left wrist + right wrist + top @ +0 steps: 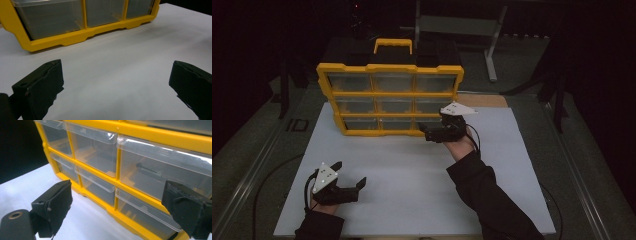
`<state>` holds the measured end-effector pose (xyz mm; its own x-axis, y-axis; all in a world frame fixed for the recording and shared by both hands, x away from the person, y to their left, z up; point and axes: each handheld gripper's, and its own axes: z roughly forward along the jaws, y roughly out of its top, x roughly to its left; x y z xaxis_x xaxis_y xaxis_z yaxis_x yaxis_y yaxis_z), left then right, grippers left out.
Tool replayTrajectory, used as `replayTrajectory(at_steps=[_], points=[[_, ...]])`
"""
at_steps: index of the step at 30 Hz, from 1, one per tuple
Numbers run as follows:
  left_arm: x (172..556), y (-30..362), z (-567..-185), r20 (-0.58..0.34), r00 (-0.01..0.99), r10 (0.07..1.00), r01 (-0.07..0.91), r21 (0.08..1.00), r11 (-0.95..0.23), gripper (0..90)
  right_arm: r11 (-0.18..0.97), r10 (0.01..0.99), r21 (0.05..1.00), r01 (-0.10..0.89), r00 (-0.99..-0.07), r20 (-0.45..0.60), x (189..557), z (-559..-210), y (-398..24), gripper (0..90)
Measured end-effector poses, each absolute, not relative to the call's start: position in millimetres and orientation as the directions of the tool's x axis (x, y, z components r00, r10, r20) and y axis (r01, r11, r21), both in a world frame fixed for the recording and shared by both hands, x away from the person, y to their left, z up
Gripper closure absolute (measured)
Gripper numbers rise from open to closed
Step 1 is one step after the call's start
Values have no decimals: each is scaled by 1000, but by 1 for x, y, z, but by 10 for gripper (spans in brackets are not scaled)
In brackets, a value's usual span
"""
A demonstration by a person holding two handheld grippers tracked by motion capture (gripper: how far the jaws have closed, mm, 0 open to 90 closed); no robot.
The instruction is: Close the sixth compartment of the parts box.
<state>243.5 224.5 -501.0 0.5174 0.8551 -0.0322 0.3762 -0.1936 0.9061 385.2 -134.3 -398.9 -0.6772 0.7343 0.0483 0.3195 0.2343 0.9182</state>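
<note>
While both grippers are held with jaws wide and empty, these points are noted:
Cabinet: yellow drawer cabinet [389, 97] is stood upright at the white desk's [412, 170] far edge, long axis along that edge, drawer fronts faced toward the person.
Right gripper [432, 134]: held just beside the lower right drawer [147, 217].
Right gripper view: a dark object (unidentifiable) is shown inside the drawer above [160, 173].
Left gripper [349, 175]: held near the near left corner, well apart.

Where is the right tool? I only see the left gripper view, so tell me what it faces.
Observer: The right tool sits open at the lower right corner of the yellow organizer, facing its drawers.
Operator: Report what's in the drawer ahead of it.
Observer: A thin dark item lies inside a clear middle-row drawer; I cannot tell what it is.
Operator: Describe the organizer's top.
Observer: A yellow handle stands on top.
</note>
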Motion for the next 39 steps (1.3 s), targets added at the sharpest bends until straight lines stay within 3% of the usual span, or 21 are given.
replayTrajectory(at_steps=[16,39], points=[[244,225,-501,-33,517,856,377,906,-192,0,243,715,939,245,-699,-3,358,-380,-171,107],[243,224,-500,-29,517,856,372,908,-194,0,255,695,946,203,-718,-33,320,-400,-229,107]])
